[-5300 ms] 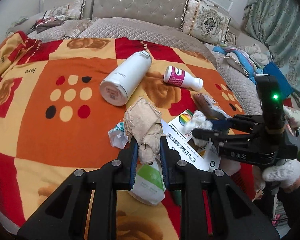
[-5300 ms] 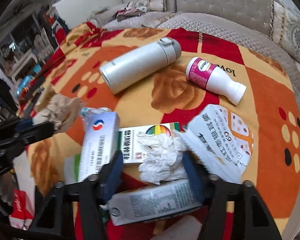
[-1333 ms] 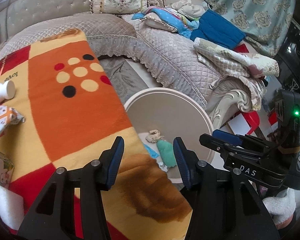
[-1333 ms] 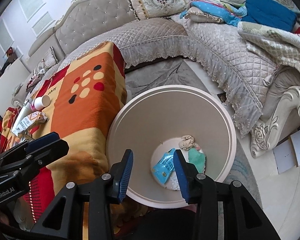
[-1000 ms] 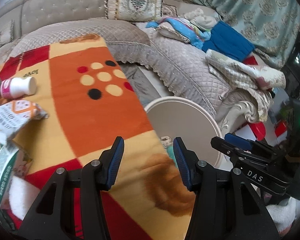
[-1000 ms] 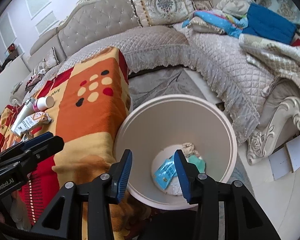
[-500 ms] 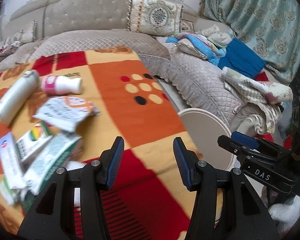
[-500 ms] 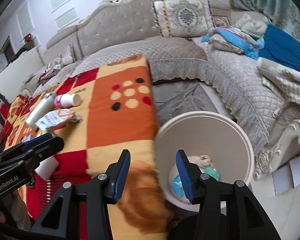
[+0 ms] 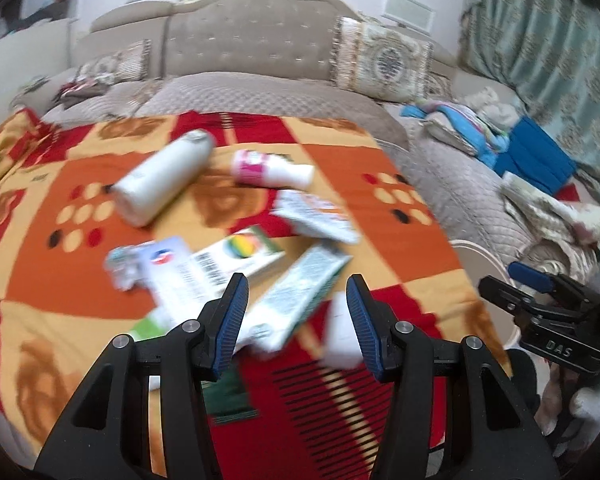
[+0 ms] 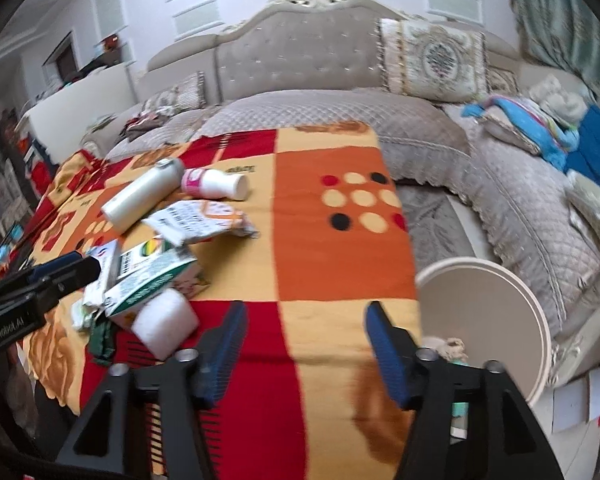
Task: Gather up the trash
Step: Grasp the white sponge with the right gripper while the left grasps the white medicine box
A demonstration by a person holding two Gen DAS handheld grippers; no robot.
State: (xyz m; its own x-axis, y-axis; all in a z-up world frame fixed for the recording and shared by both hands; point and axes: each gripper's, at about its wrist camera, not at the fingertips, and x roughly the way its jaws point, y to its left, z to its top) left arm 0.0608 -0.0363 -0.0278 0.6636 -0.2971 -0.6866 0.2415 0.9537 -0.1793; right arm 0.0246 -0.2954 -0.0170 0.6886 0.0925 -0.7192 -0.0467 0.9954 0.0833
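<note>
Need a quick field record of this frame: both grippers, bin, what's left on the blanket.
left gripper: open, empty, over the litter
right gripper: empty, jaws just opened wider
round cream waste bin: beside the blanket's edge, scraps inside
patterned orange-red blanket: holds white steel flask, pink-labelled white bottle, cartons, wrappers

A: Furnishings?
B: Tufted sofa (image 10: 300, 60) behind; patterned cushion (image 10: 432, 60) against its back. Checked blanket (image 10: 332, 248) covers the counter.
A: Right side?
B: Teal curtain (image 9: 540, 36); blue cloth (image 9: 536, 160) piled on the seat.
</note>
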